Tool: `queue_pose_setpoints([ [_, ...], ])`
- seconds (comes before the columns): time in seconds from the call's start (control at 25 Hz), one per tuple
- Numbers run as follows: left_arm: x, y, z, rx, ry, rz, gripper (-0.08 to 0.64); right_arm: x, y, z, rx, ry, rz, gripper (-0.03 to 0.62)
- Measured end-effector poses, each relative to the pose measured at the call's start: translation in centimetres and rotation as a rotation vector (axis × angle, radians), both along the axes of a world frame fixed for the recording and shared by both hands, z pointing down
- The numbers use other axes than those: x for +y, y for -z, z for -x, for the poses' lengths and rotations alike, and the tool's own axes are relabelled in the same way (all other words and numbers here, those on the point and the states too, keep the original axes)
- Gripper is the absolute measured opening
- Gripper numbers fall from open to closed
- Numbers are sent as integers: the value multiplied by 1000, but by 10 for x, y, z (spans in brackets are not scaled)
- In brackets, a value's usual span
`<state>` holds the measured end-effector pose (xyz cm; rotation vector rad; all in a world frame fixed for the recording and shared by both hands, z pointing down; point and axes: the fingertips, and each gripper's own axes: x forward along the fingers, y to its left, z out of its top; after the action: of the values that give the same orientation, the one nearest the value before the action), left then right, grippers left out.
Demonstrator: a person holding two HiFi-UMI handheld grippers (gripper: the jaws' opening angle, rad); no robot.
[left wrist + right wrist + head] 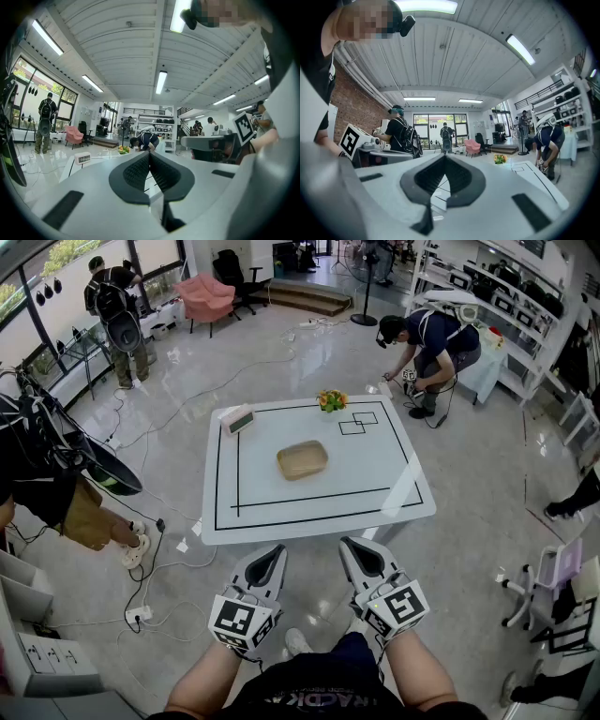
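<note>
Head view: the left gripper (277, 552) and the right gripper (349, 545) hang side by side just off the near edge of the white table (375, 474). A shallow wooden tray (302, 459) lies at the table's middle. What looks like a small clock (238, 418) stands near its far left corner, and flowers (331, 400) stand at its far edge.

Left gripper view: the jaws are pressed together with nothing between them, tips toward the table.

Right gripper view: the jaws are likewise together and empty, with the flowers on the table to the right of the tips.
</note>
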<state>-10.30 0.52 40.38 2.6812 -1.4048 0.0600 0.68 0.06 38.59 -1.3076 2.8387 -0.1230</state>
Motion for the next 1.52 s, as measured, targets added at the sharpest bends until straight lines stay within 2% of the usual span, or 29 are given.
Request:
queue_pose_setpoints([
  [0.6, -1, 2, 2, 16, 4, -10, 11, -5, 3, -3, -11, -39, -6, 2],
  [0.76, 0, 4, 4, 27, -18, -20, 95, -6, 4, 3, -48, -13, 7, 55],
  [0.88, 1, 3, 4, 17, -46, -25, 249, -8, 3, 9, -50, -2, 14, 150],
  [0.92, 1, 2, 4, 12, -54, -24, 275, -9, 2, 11, -53, 0, 21, 183],
  [1.04, 4, 0, 4, 7, -73, -24, 295, -13, -2, 13, -61, 0, 42, 219],
  [1.32, -3, 2, 6, 14, -86, -28, 301, -37, -11, 10, -70, -12, 78, 219],
  [1.52, -18, -1, 8, 20, -65, -19, 301, -63, -22, 6, -94, -16, 121, 219],
])
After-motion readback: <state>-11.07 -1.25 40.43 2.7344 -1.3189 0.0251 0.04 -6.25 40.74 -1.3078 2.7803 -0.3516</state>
